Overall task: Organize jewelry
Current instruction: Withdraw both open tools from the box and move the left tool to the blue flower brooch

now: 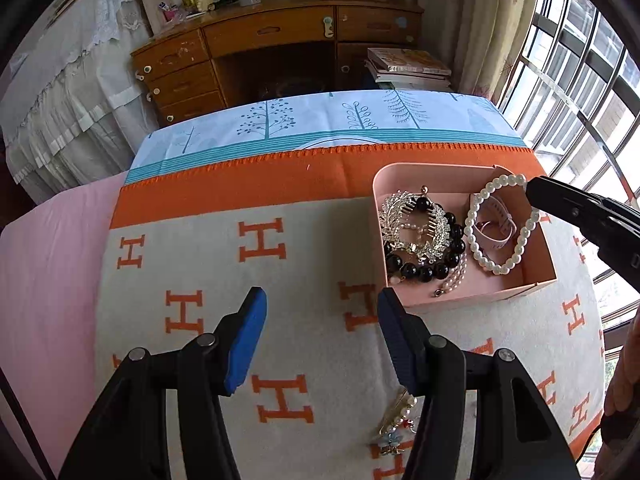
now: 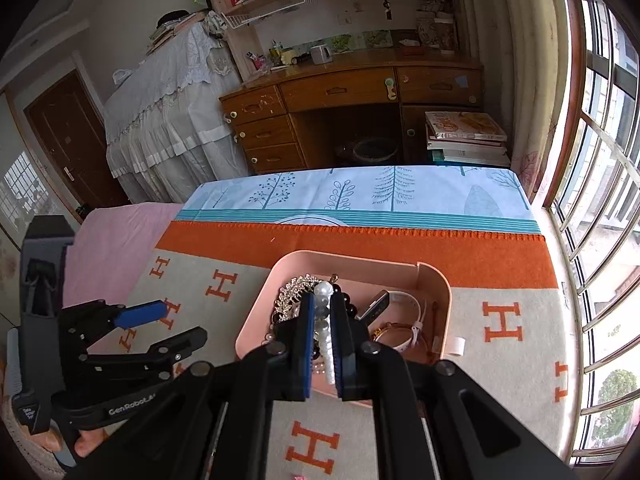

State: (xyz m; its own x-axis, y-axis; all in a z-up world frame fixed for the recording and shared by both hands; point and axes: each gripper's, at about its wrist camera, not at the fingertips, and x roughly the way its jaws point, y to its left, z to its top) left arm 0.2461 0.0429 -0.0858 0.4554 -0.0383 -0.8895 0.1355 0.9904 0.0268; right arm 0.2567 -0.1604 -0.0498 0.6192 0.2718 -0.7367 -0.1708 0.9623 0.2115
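Lettering: orange "H" motifs repeat across the cream blanket (image 1: 224, 264), which has an orange border; "GenRobot" is printed on the left tongs' arm in the right wrist view. The blanket overlies a blue tree-print sheet (image 1: 320, 120) on the bed; a pink sheet (image 1: 48, 264) lies bare along its left edge.

Tray (image 1: 408, 172), pink with rounded corners, sits on the blanket toward the right, near the window side. It holds a silver brooch (image 1: 414, 226), black beads (image 1: 436, 268), a pink watch (image 1: 496, 224) and a pearl bracelet (image 1: 500, 224). The bracelet stands partly raised from the tray.

Right tongs (image 2: 322, 344) are closed on the pearl bracelet, whose beads show between the blue pads above the tray. Left tongs (image 1: 320, 344) stand apart with nothing between the pads, over bare blanket left of the tray. A small beaded pin (image 1: 396, 420) lies on the blanket beside the left tongs' right finger.

Open blanket extends left of the tray; the wooden desk (image 1: 280, 32) and a book stack (image 1: 408, 66) stand beyond the bed's far edge.
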